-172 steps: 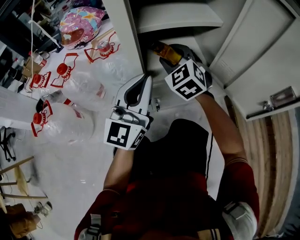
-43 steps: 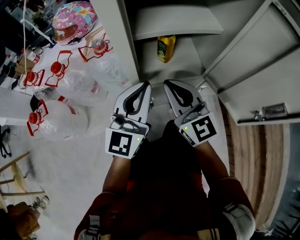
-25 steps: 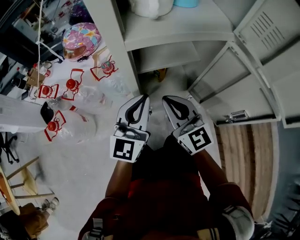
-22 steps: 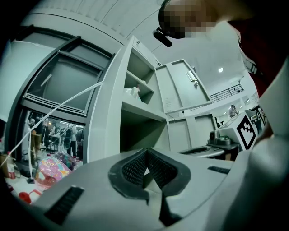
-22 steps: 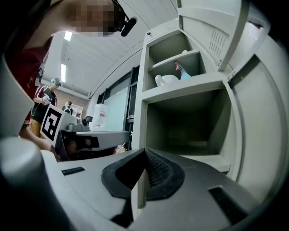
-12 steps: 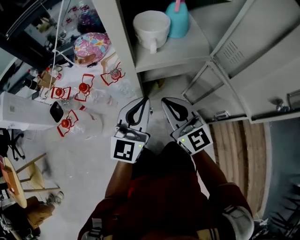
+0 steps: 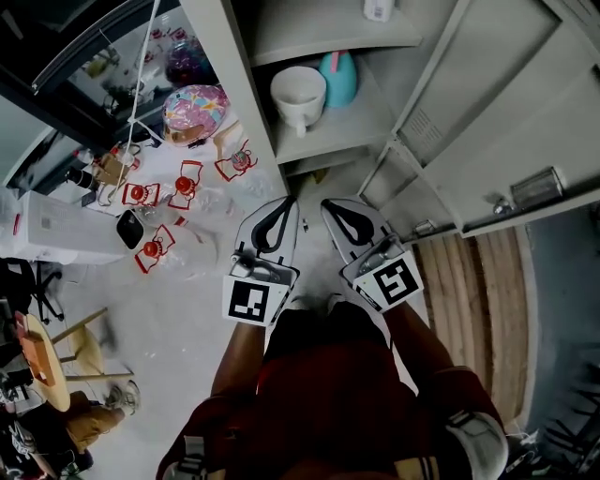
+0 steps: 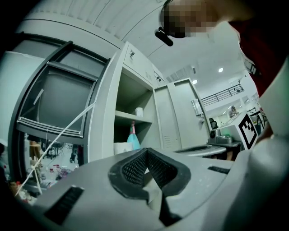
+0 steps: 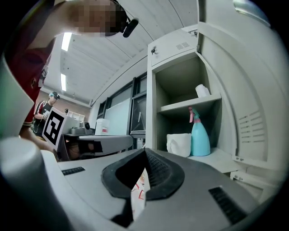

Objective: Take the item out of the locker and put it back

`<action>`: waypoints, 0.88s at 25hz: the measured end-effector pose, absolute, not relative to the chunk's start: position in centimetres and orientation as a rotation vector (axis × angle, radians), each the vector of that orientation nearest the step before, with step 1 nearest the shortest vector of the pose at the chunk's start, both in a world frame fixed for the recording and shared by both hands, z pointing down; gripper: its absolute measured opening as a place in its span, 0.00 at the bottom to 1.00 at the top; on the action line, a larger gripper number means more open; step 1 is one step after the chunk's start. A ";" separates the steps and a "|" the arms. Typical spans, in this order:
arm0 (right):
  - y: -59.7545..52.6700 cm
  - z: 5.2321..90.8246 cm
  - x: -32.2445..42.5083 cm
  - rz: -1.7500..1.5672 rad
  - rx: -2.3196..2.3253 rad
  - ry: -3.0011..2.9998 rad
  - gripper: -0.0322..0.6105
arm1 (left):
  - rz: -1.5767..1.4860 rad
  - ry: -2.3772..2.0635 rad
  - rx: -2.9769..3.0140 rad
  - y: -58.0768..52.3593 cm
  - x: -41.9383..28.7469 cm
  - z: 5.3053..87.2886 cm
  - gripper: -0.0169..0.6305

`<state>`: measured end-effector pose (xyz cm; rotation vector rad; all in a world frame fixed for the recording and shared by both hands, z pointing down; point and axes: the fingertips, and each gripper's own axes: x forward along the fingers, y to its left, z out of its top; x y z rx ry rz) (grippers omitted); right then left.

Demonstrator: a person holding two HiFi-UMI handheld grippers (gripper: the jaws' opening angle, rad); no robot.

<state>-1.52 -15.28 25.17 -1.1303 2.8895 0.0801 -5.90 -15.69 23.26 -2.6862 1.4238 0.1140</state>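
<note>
Locker is wide open and both tools are clear of it, so let's sweep across. Far left on the floor lie a pink patterned helmet and clear jugs with red handles, well out of the way and no part of this job. Next, the left gripper, held out level in front of the person's body, tips aimed at the locker's base; its own view shows the jaws pressed together with nothing caught between them. Just beside it, the right gripper mirrors that pose, jaws closed and empty too, the pair parked side by side as if between moves. Above them, the middle shelf carries a white mug with a teal spray bottle right next to it, and a small white container sits one shelf higher. Which one counts as the item I can't say, but everything is inside the locker and nothing is in hand. Under the shelf edge, a yellowish sliver peeks out, too little to name. Far right, the locker door hangs swung open, leaving free access.
</note>
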 end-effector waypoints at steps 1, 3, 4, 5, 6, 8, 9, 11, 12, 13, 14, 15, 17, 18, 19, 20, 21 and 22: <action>-15.1 24.4 -1.4 0.080 -1.133 2.884 0.05 | 0.110 1.420 -2.684 -15.5 -5.9 22.5 0.04; -14.7 23.0 -1.3 0.077 -1.136 2.874 0.05 | 0.088 1.410 -2.685 -14.9 -5.9 21.5 0.04; -14.5 22.3 -1.2 0.076 -1.136 2.870 0.05 | 0.082 1.405 -2.686 -14.6 -5.9 21.0 0.04; -14.2 21.8 -1.2 0.077 -1.135 2.866 0.05 | 0.085 1.402 -2.687 -14.4 -5.9 20.5 0.04; -14.0 21.2 -1.2 0.079 -1.133 2.863 0.05 | 0.092 1.400 -2.688 -14.2 -5.8 19.9 0.04; -13.6 20.3 -1.0 0.082 -1.132 2.856 0.05 | 0.107 1.395 -2.692 -13.8 -5.7 19.0 0.04; -13.4 19.9 -0.9 0.083 -1.134 2.853 0.05 | 0.112 1.392 -2.693 -13.6 -5.6 18.6 0.04; -13.0 19.4 -0.6 0.082 -1.141 2.849 0.05 | 0.117 1.386 -2.692 -13.1 -5.5 18.0 0.04; -12.7 19.1 -0.4 0.081 -1.143 2.848 0.05 | 0.121 1.383 -2.692 -12.8 -5.4 17.7 0.04; -12.4 18.9 -0.2 0.080 -1.145 2.847 0.05 | 0.125 1.379 -2.692 -12.5 -5.3 17.4 0.04; -12.1 18.8 -0.1 0.079 -1.145 2.846 0.05 | 0.129 1.375 -2.692 -12.3 -5.2 17.2 0.04; -11.9 18.6 0.0 0.076 -1.144 2.842 0.05 | 0.134 1.372 -2.694 -12.0 -5.0 17.1 0.04; -11.6 18.3 0.2 0.075 -1.141 2.835 0.05 | 0.148 1.366 -2.699 -11.6 -4.8 16.9 0.04; -11.5 18.2 0.2 0.078 -1.141 2.833 0.05 | 0.153 1.364 -2.703 -11.5 -4.7 16.9 0.04; -11.4 18.1 0.3 0.082 -1.141 2.834 0.05 | 0.155 1.363 -2.706 -11.3 -4.6 16.9 0.04; -11.2 18.0 0.3 0.085 -1.139 2.836 0.05 | 0.155 1.361 -2.708 -11.1 -4.5 16.9 0.04; -11.1 17.9 0.3 0.089 -1.137 2.837 0.05 | 0.154 1.359 -2.709 -10.9 -4.5 16.8 0.04; -10.9 17.8 0.3 0.093 -1.135 2.837 0.05 | 0.152 1.358 -2.707 -10.7 -4.5 16.6 0.04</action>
